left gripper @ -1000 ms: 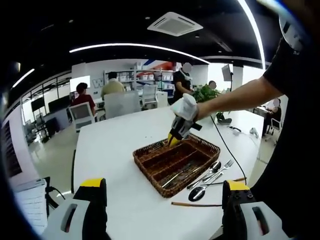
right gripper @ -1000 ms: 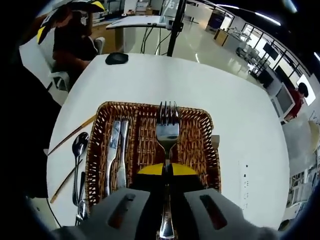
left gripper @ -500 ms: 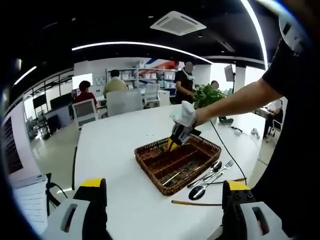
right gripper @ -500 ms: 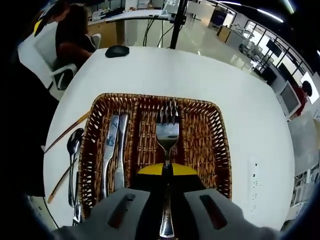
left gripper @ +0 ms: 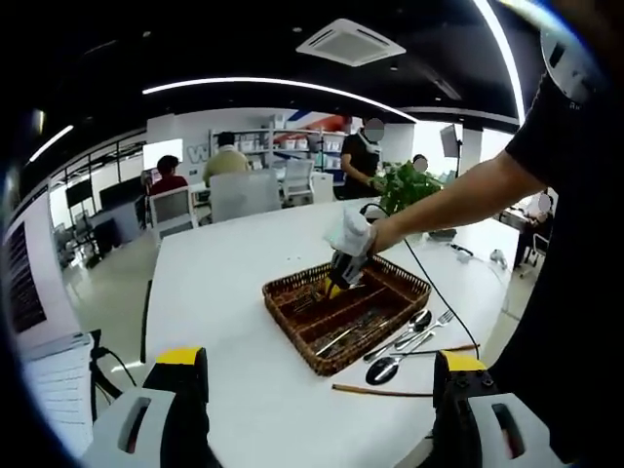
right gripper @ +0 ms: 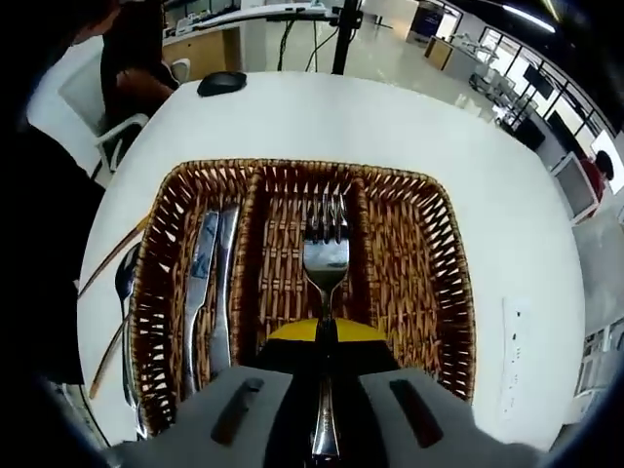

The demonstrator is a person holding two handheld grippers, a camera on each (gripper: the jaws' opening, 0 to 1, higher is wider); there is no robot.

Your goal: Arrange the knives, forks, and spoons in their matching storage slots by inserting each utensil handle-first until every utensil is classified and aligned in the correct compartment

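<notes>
Your right gripper is clamped on a shiny silver fork, tines forward, over the middle slot of the brown woven wicker basket. Two steel knives lie in its left slot. Your left gripper hangs back with jaws spread wide, nothing between them, above the white round table.

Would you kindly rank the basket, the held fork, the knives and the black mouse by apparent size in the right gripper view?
1. Basket
2. Knives and fork: similar length; the fork sits nearer the camera, so unranked
3. Mouse, smallest, though farthest away
</notes>
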